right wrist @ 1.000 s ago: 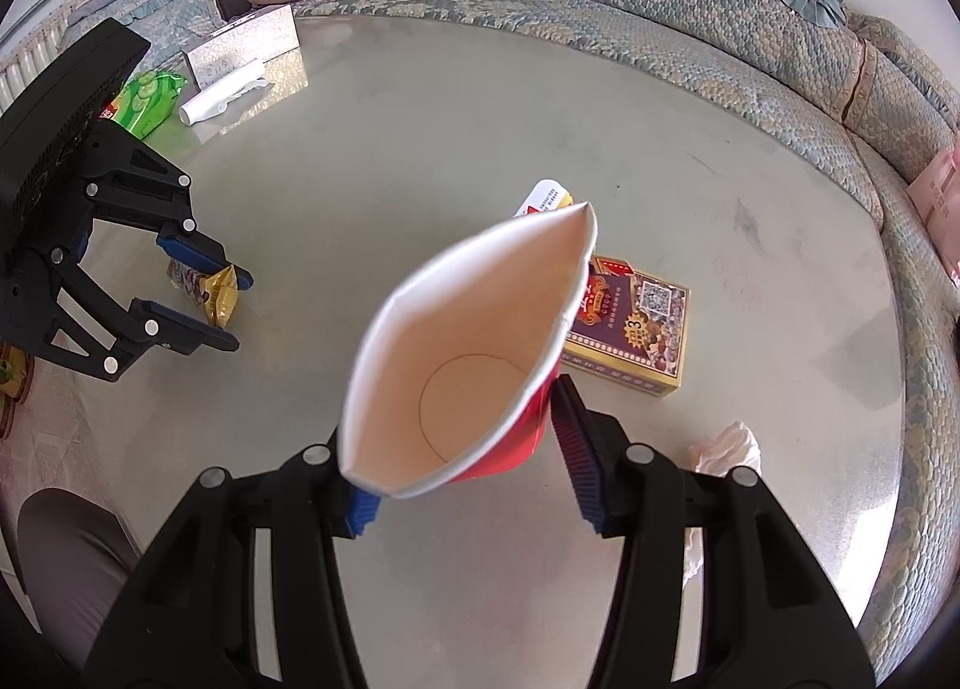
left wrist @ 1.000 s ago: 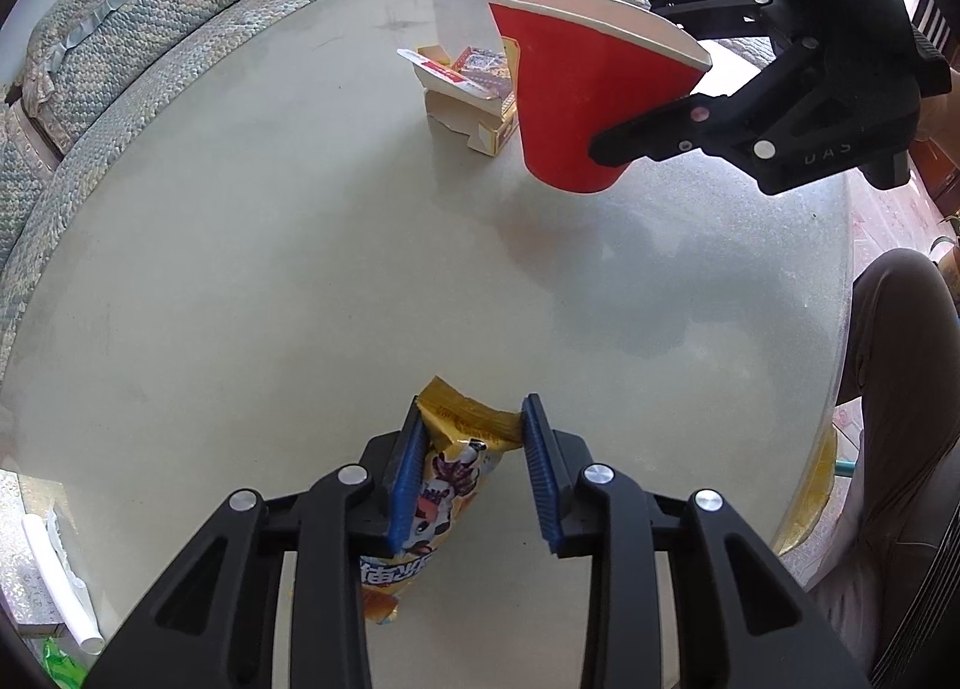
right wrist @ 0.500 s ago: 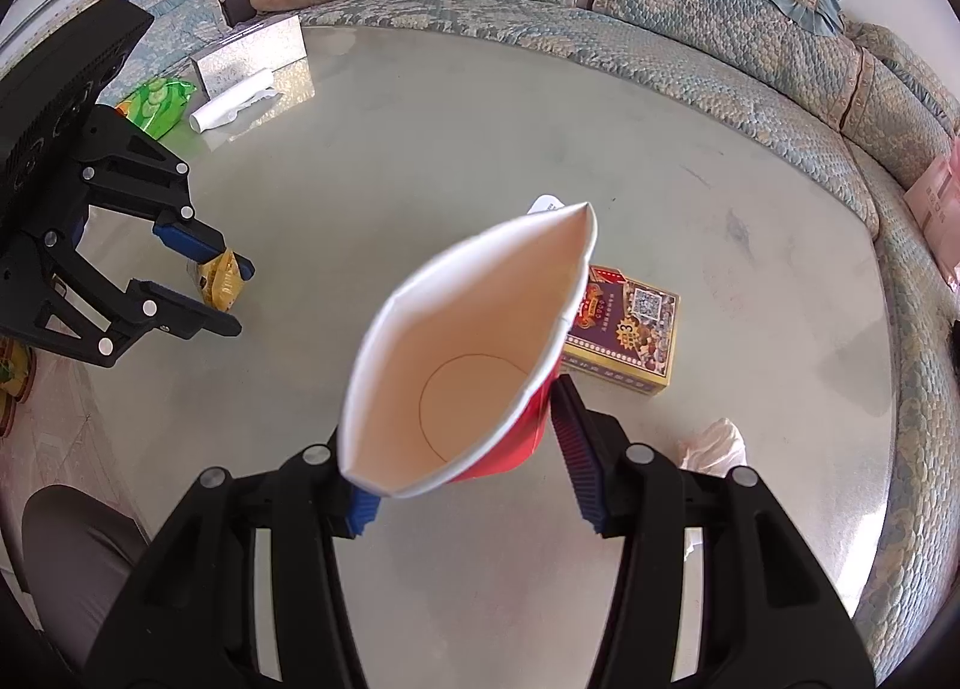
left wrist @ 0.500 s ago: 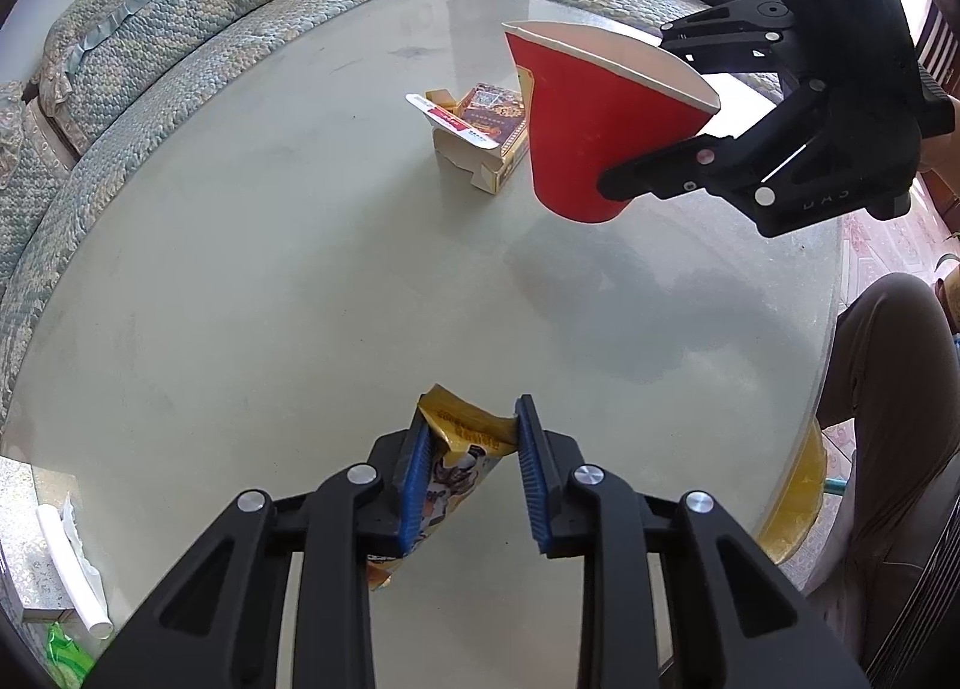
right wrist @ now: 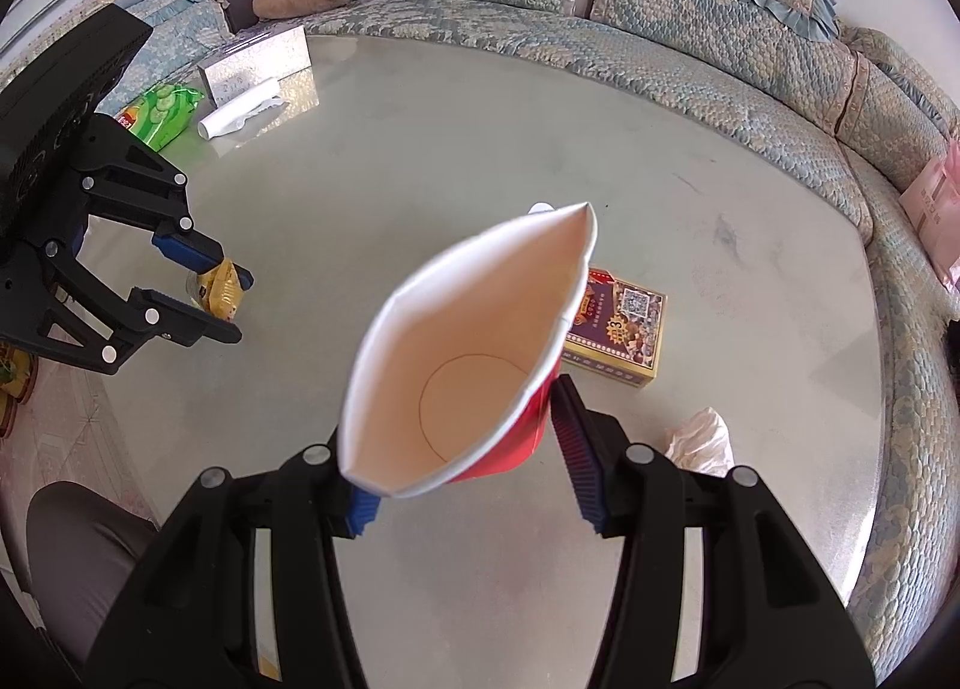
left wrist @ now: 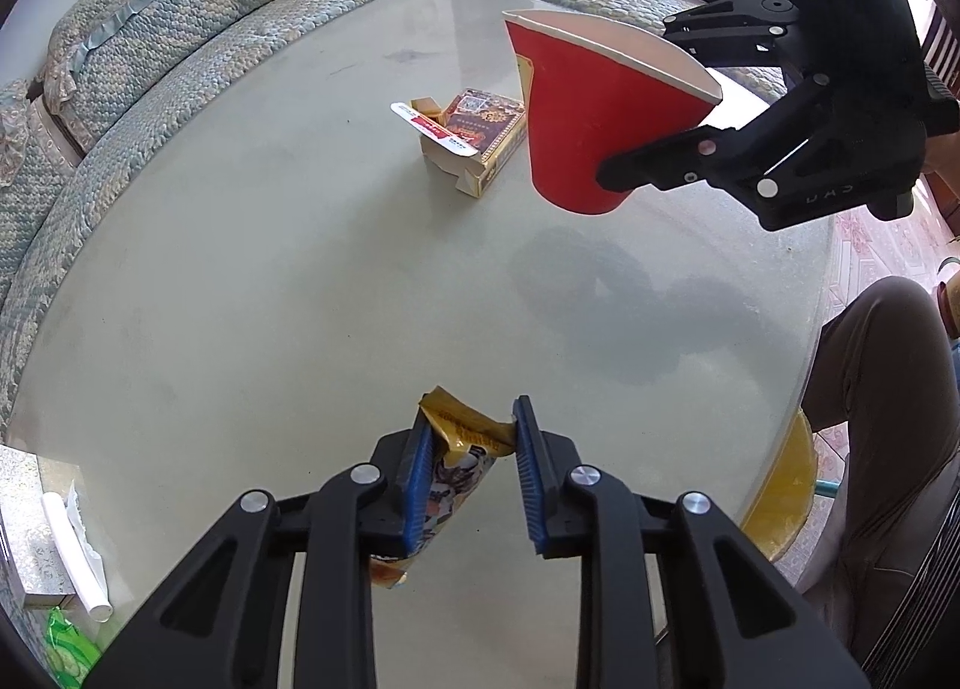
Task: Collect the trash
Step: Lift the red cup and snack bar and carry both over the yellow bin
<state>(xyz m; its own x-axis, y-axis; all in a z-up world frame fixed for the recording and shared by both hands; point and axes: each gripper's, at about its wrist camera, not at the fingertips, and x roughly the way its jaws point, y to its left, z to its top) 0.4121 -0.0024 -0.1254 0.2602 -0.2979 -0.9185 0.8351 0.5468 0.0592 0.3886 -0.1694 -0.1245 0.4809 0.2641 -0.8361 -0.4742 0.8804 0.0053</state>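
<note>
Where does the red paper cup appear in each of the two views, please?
Left wrist view: the red paper cup is at upper right, clamped in the right hand-held gripper.
Right wrist view: the cup fills the centre, its squeezed mouth facing the camera.
Shared landmark: the printed carton lying on the table.

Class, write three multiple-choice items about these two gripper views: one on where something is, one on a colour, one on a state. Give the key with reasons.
1. Where is the printed carton?
A. on the table
B. on the sofa
C. inside the cup

2. What colour is the outside of the paper cup?
A. green
B. red
C. blue

3. What is the cup's rim like?
A. round
B. capped with a lid
C. squeezed to a point

Key: A, the carton lies flat on the table. B, its wall is red in the left view. C, the right gripper pinches it, so the rim narrows.
</note>
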